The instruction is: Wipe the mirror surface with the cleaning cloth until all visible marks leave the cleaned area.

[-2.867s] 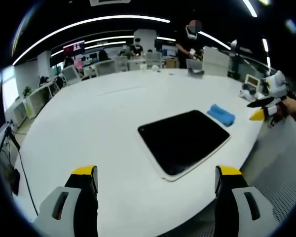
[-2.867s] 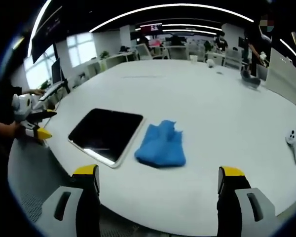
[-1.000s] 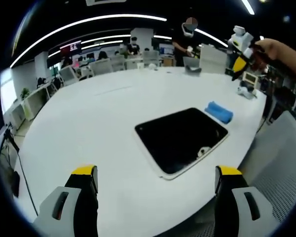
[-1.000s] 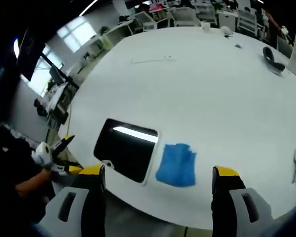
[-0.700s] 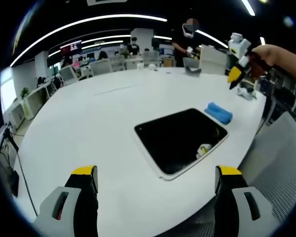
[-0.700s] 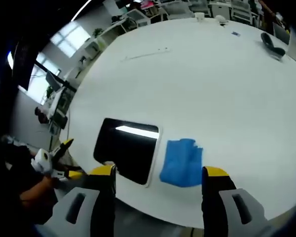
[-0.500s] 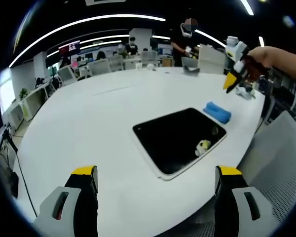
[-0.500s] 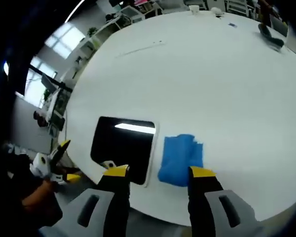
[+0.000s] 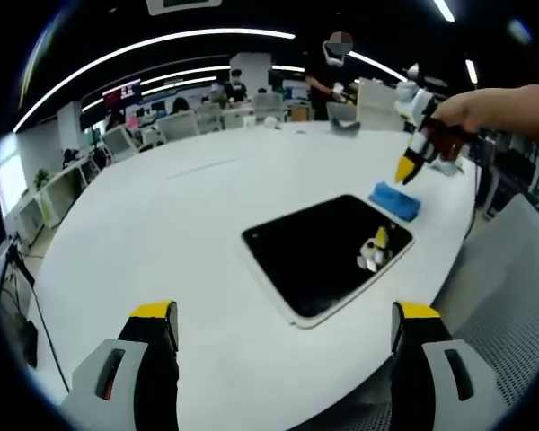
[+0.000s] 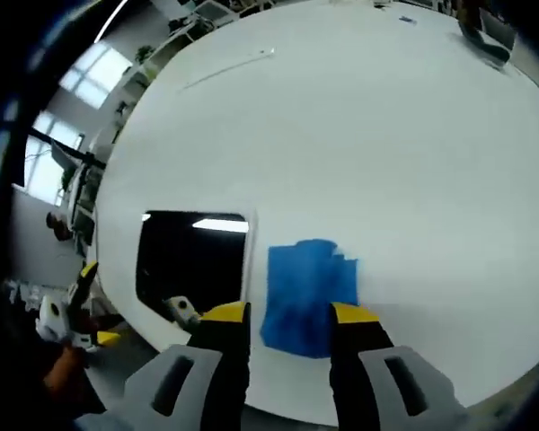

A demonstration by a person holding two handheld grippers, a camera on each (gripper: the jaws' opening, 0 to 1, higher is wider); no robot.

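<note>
Wiping not started, judging by the layout: cleaning cloth (image 10: 309,296) lies flat on the desk (image 10: 386,153), just beside the mirror (image 10: 190,256), not on it. No marks can be made out on the glass at this resolution, so can't say how dirty it is.

Right tongs (image 10: 290,312) hang over the near edge of the cloth, jaws narrowed to roughly cloth width but with a gap between them, nothing gripped yet. In the left gripper view the right tongs (image 9: 404,169) point down at the cloth (image 9: 395,200), on the far side of the mirror (image 9: 328,251).

Left tongs (image 9: 284,314) wide, empty, near the desk edge, well short of the mirror.

Left to do: grab cloth, move onto mirror, wipe.

Materials:
- Mirror: flat rounded rectangle, thin white frame, glossy dark face reflecting ceiling lights and tongs.
- Cloth: blue, soft, folded, looks like microfibre.
- Desk: large, rounded, smooth matte white.
</note>
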